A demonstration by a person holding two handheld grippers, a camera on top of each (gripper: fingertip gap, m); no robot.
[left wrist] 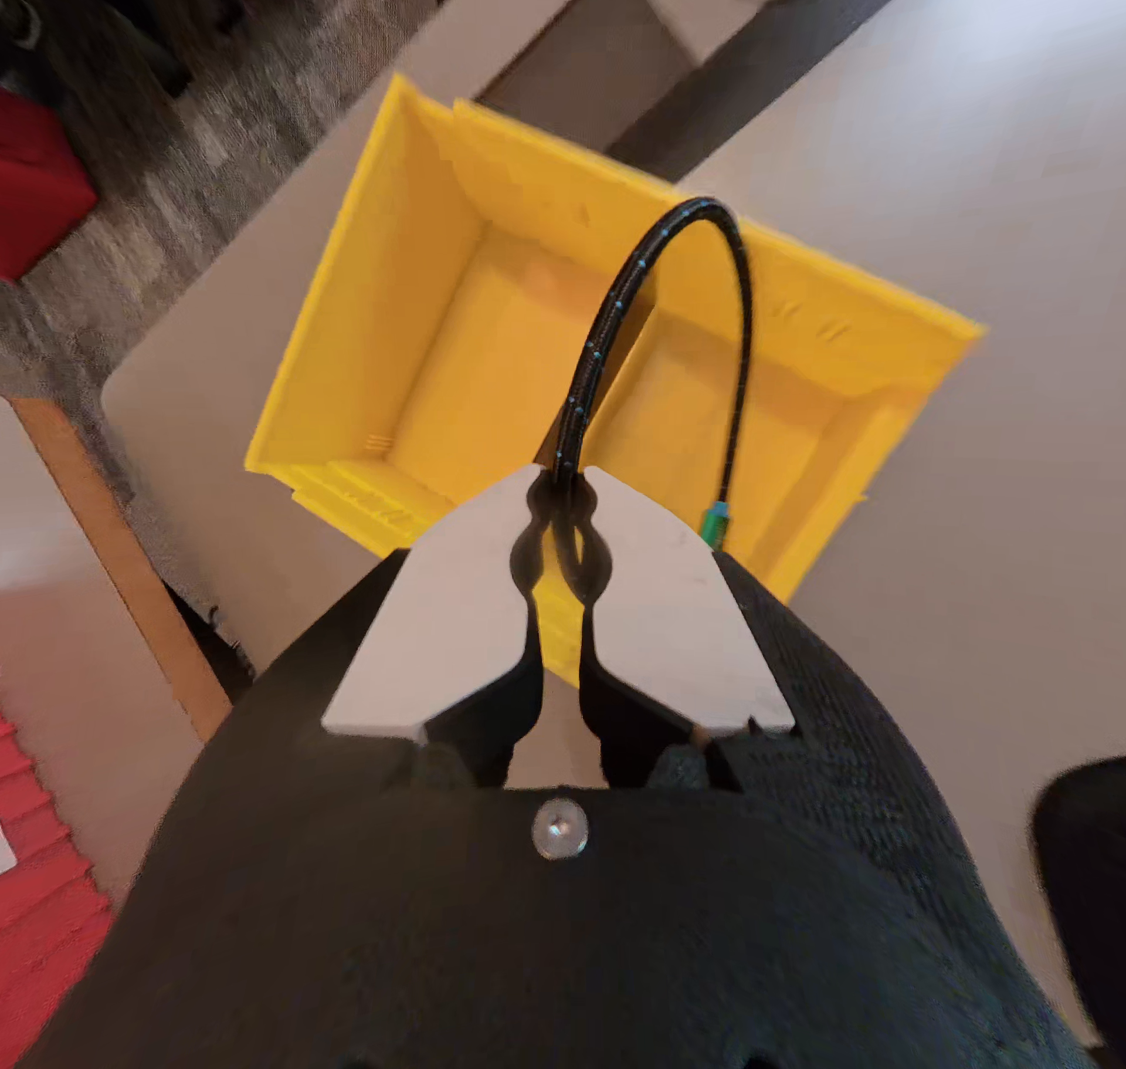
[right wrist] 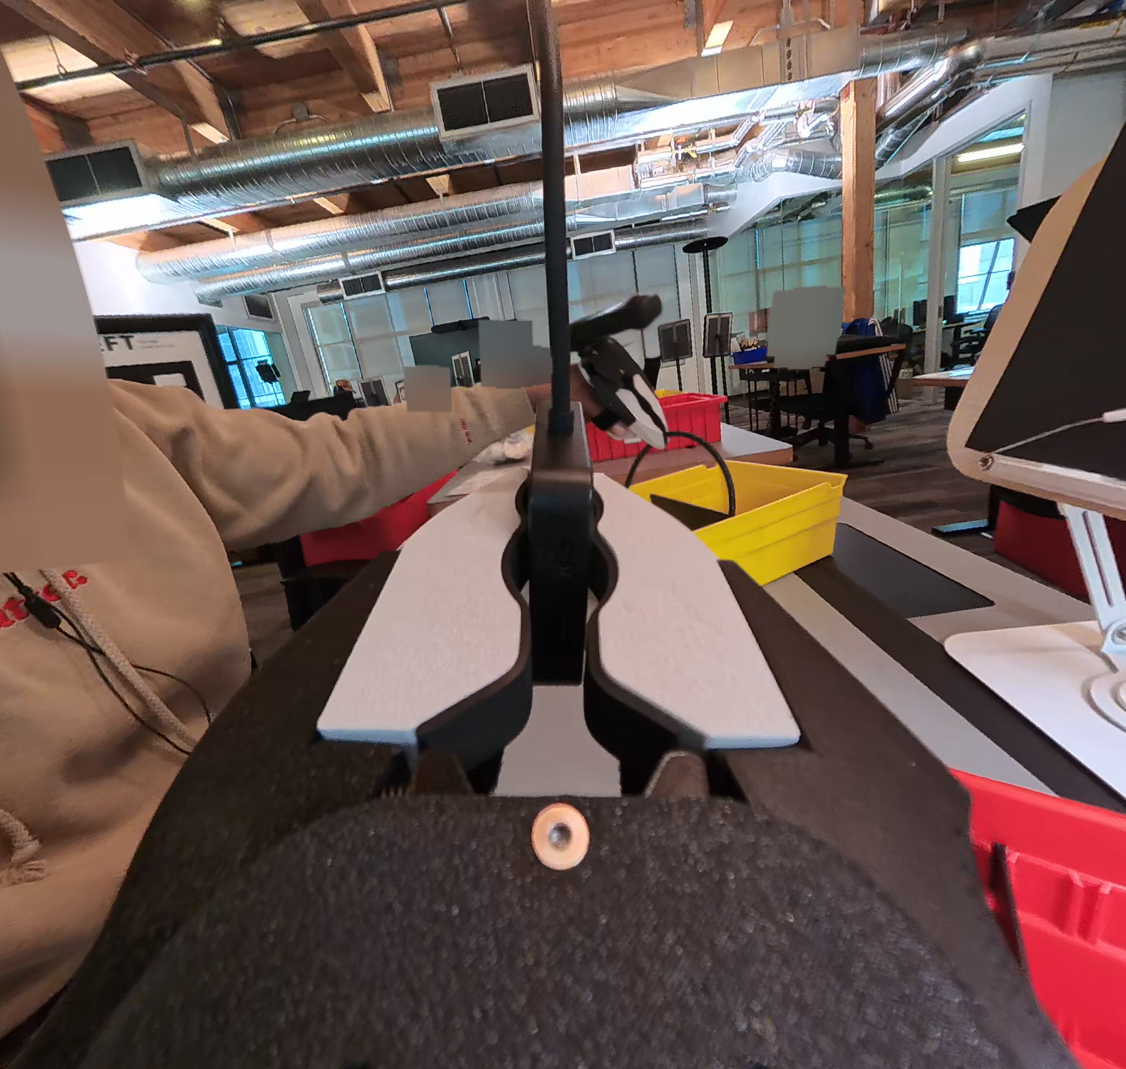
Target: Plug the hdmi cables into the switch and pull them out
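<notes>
The pale counter (left wrist: 914,125) carries everything, and on it the yellow bin (left wrist: 487,339) sits below my left claw, its floor bare. A red bin (right wrist: 694,418) stands farther off behind it, and another red bin (right wrist: 1066,893) lies near on my right, beside a white stand (right wrist: 1036,674) with a tilted screen. My right claw (right wrist: 557,528) is clamped on the black switch (right wrist: 559,552), holding it upright off the counter, with one thick black cable (right wrist: 551,217) rising straight up from its far end. My left claw (left wrist: 562,479) is pinched tight on the braided black hdmi cable (left wrist: 633,271), which arches up over the yellow bin and hangs down on the right to its green plug (left wrist: 714,521), free in the air above the bin's near right corner.
</notes>
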